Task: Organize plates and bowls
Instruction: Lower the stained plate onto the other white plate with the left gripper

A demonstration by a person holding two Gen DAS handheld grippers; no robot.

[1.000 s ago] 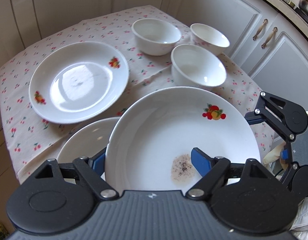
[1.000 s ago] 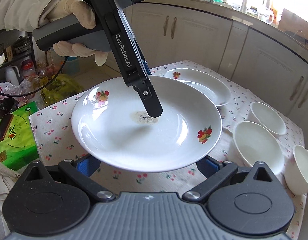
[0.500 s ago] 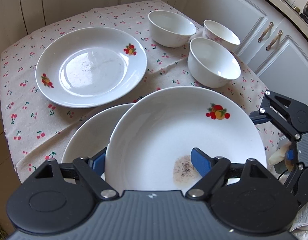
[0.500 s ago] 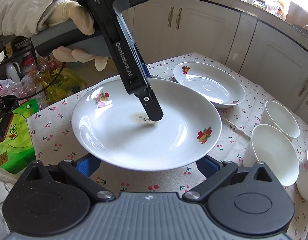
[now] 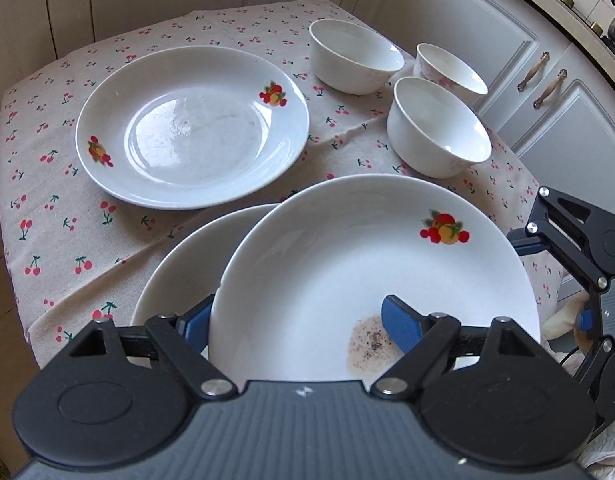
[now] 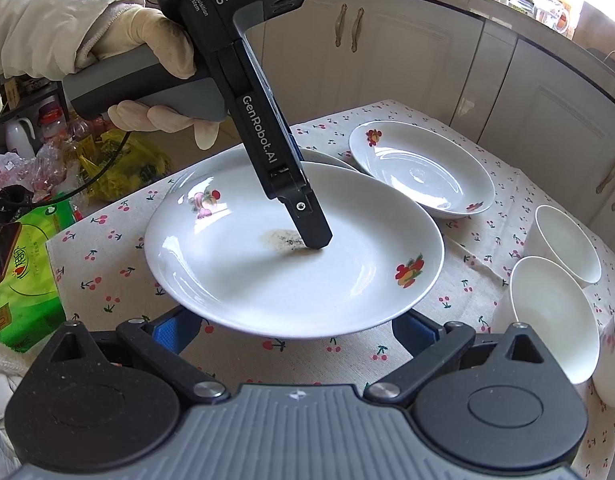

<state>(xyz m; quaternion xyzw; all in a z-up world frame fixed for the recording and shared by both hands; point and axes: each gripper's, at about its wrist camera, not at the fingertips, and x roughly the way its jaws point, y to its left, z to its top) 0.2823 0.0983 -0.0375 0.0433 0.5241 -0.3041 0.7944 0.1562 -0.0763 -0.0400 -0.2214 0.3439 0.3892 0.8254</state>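
Observation:
My left gripper (image 5: 295,322) is shut on the rim of a white plate (image 5: 347,264) with fruit prints and a brown stain, held above the table. The same plate (image 6: 267,272) shows in the right wrist view, with the left gripper's upper finger (image 6: 311,224) on it. A second plate (image 5: 179,264) lies under it. A third plate (image 5: 191,124) lies farther back. Three white bowls (image 5: 437,128) stand at the right. My right gripper (image 6: 295,330) is open, its fingers spread below the held plate's near edge.
The table wears a cherry-print cloth (image 5: 59,208). White cabinets (image 6: 407,60) surround it. A green box (image 6: 23,264) and bags sit at the left of the right wrist view. The right gripper also shows at the left wrist view's edge (image 5: 575,240).
The left gripper has carried the stained plate forward over the table; the far plate and bowls look nearer. The right gripper has followed below the plate.

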